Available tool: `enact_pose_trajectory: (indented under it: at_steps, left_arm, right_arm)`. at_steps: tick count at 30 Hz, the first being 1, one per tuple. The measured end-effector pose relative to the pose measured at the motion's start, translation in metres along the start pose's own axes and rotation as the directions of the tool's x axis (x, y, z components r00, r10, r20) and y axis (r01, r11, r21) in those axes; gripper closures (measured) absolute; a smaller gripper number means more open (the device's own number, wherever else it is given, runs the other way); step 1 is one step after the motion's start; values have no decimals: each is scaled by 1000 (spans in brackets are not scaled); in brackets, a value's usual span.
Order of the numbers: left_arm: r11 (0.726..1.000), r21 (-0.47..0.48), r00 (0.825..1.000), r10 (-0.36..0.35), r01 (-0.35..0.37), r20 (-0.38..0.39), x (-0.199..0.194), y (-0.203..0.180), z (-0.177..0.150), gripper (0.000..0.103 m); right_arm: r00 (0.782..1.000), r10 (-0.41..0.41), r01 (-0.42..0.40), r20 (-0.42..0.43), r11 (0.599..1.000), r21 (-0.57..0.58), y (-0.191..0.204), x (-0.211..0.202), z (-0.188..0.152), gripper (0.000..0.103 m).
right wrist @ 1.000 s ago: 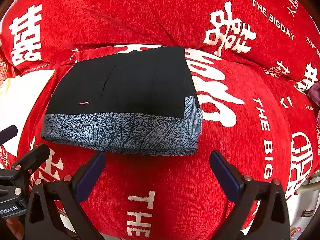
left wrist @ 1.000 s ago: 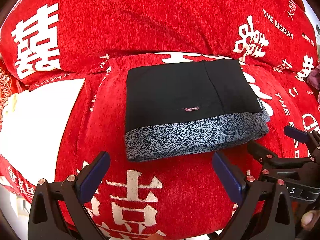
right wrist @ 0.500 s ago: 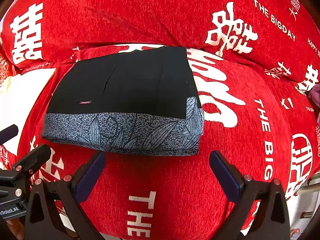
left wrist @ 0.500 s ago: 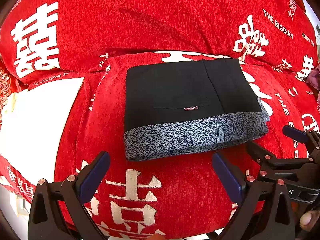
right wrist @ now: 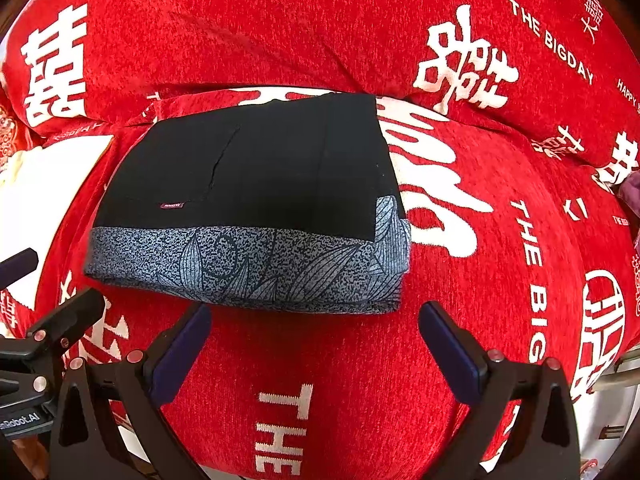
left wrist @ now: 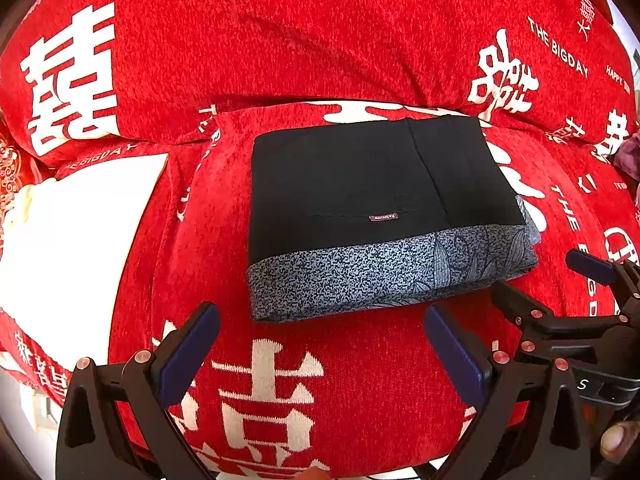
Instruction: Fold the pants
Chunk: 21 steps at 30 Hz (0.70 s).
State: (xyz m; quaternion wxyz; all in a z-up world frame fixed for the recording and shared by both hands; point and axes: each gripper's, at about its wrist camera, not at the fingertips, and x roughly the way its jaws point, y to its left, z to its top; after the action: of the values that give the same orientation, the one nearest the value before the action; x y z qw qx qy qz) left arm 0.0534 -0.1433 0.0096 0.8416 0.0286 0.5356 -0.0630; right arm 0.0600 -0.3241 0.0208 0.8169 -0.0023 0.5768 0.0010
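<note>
Pants (left wrist: 372, 200) (right wrist: 256, 184): black, folded to a flat rectangle on a red sofa cover (left wrist: 320, 40) with white lettering, frame centre. Long axis left to right; grey patterned band along the near edge. Left gripper (left wrist: 320, 344): jaws wide, empty, just below the band, not touching. Right gripper (right wrist: 314, 340): same.

Folded pants (left wrist: 360, 200) on sofa seat (left wrist: 320, 360), before backrest (left wrist: 280, 48); both tongs nearer, apart from pants.
</note>
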Motion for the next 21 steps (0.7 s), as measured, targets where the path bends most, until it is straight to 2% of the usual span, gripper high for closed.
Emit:
enact_pose_trajectory:
  at_steps: [21]
  left_arm:
    - [1000, 6, 1000, -19, 19, -15, 5, -1, 3, 1]
  right_arm:
    - [1000, 7, -7, -11, 1000, -7, -4, 6, 1, 0]
